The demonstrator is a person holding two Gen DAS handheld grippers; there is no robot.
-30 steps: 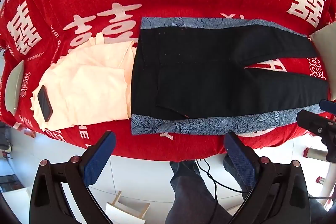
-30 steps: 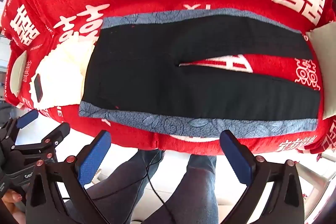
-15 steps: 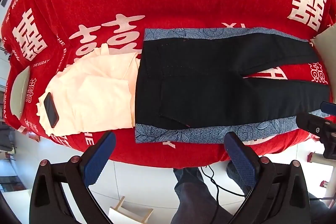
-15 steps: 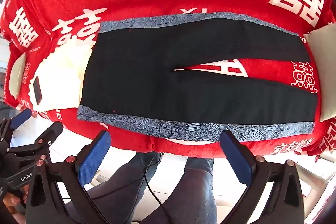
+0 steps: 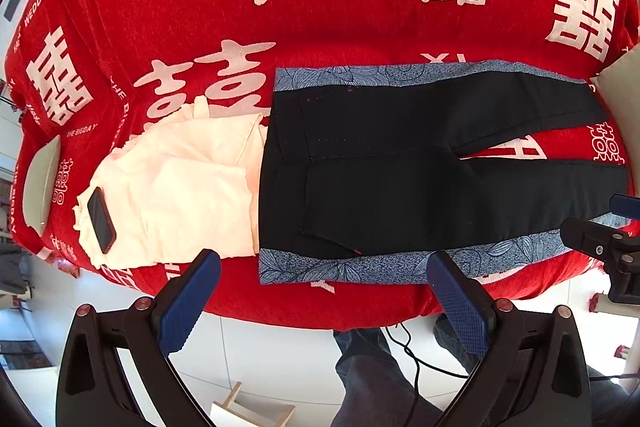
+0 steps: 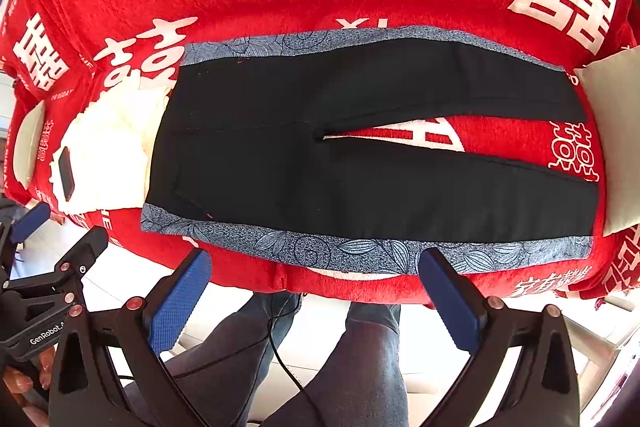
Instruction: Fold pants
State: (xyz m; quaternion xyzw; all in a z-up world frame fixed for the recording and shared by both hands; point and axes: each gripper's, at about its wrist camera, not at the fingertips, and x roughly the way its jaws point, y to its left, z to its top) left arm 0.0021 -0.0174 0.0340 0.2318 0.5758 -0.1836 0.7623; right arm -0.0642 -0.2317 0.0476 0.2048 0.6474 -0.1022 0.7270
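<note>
The bed (image 5: 360,7), covered in a red cloth with white characters, carries everything. The pants (image 5: 400,179) lie flat and unfolded across its near half: waist to the left, two legs running right with a narrow gap between them. They are black with a blue patterned strip along each outer side.

A cream garment (image 5: 180,195) lies crumpled just left of the waist, touching it. A pale cushion (image 6: 616,147) sits at the leg ends on the right. A dark phone (image 5: 101,220) rests on the cream garment, near its left edge.

The left claw (image 5: 324,303) hangs open and empty off the bed's near edge, level with the waist end. The right claw (image 6: 316,301) is also open and empty, level with the near leg. Neither touches the fabric. Judged from this layout, no fold has been made.

Risks from here:
- A left grasp taken too far left could catch the cream garment with the waistband and drag the phone off the bed.
- A pinch taking only the top layer would let the lower layer slip and wrinkle.
- Uneven lifting by the two claws would skew the fold, leaving the legs misaligned.
- The near strip lies close to the bed edge; a loose pull could slide the pants off.
</note>
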